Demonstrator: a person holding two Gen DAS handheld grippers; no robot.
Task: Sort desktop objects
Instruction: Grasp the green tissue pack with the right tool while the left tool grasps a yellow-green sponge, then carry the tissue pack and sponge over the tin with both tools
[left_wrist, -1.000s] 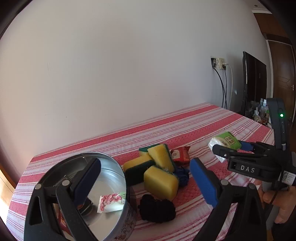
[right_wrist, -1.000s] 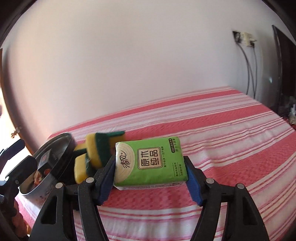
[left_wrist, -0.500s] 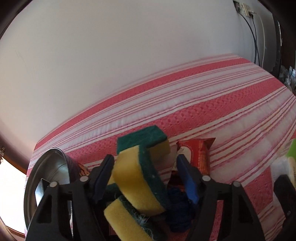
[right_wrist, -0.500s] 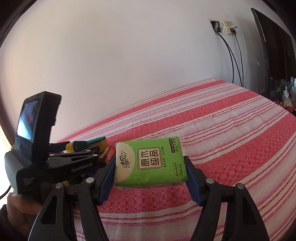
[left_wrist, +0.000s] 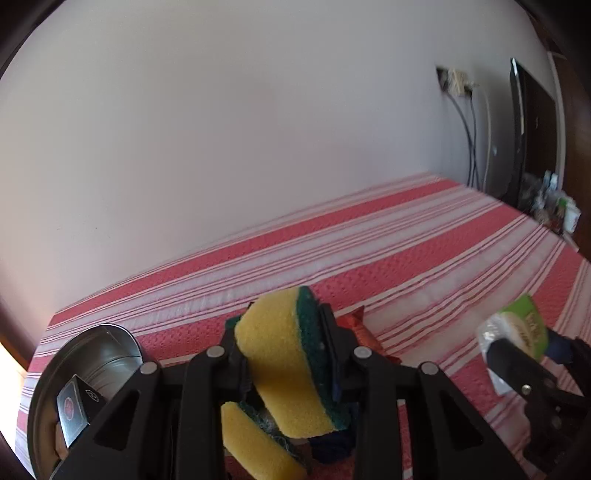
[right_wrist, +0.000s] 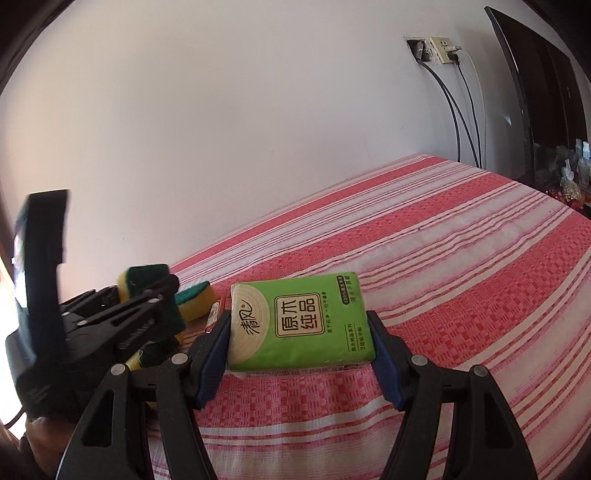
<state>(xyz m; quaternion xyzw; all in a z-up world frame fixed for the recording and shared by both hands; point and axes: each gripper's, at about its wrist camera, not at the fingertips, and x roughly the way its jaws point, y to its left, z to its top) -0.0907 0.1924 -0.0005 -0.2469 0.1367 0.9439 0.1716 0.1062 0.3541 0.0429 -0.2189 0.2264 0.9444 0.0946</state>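
Note:
A yellow sponge with a green scouring side stands on edge between the pads of my left gripper, whose jaws are closing tight on its two faces. It is lifted above a second yellow sponge and a blue bundle. A green tissue pack is clamped in my right gripper, held just over the striped cloth. In the right wrist view the left gripper sits to the left with the sponge. The left wrist view catches the tissue pack at the right edge.
A round metal tin holding a small dark box stands at the left. A red snack packet lies behind the sponges. The red-and-white striped tablecloth runs to the wall. A dark monitor and cables stand at the far right.
The left gripper moved from over the tin to the sponge pile, closed on the upright sponge and raised it. The right gripper kept hold of the tissue pack and rolled slightly.

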